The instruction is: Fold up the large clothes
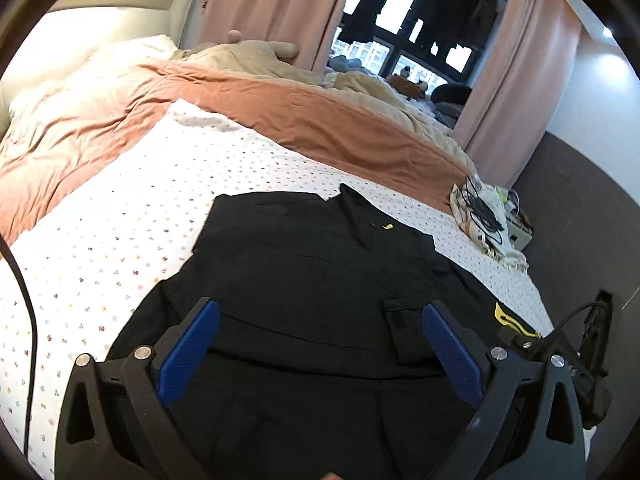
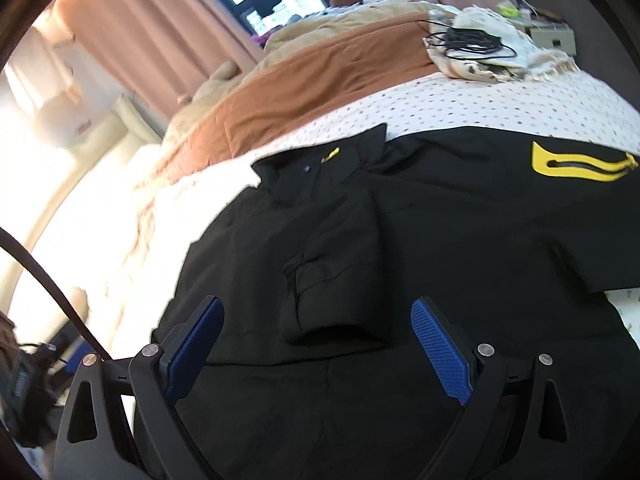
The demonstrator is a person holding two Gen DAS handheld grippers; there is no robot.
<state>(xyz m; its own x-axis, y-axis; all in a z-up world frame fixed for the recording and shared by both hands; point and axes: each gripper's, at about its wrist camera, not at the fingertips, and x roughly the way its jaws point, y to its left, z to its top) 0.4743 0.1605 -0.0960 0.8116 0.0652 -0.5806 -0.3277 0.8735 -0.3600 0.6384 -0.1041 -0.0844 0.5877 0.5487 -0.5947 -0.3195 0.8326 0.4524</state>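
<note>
A large black jacket (image 1: 304,264) lies spread on the dotted white bed sheet (image 1: 120,208), collar toward the far side, with a yellow logo on its right sleeve (image 1: 510,320). My left gripper (image 1: 320,312) is open and empty, hovering over the jacket's lower part. In the right wrist view the jacket (image 2: 440,220) shows with one sleeve folded across its front (image 2: 332,264) and the yellow logo (image 2: 580,164) at the right. My right gripper (image 2: 316,312) is open and empty above that folded sleeve's cuff.
An orange and beige duvet (image 1: 280,108) is bunched across the far side of the bed. A pale cloth with black cables (image 1: 480,216) lies at the bed's right edge, also in the right wrist view (image 2: 476,48). Pink curtains (image 1: 276,4) and a window stand behind.
</note>
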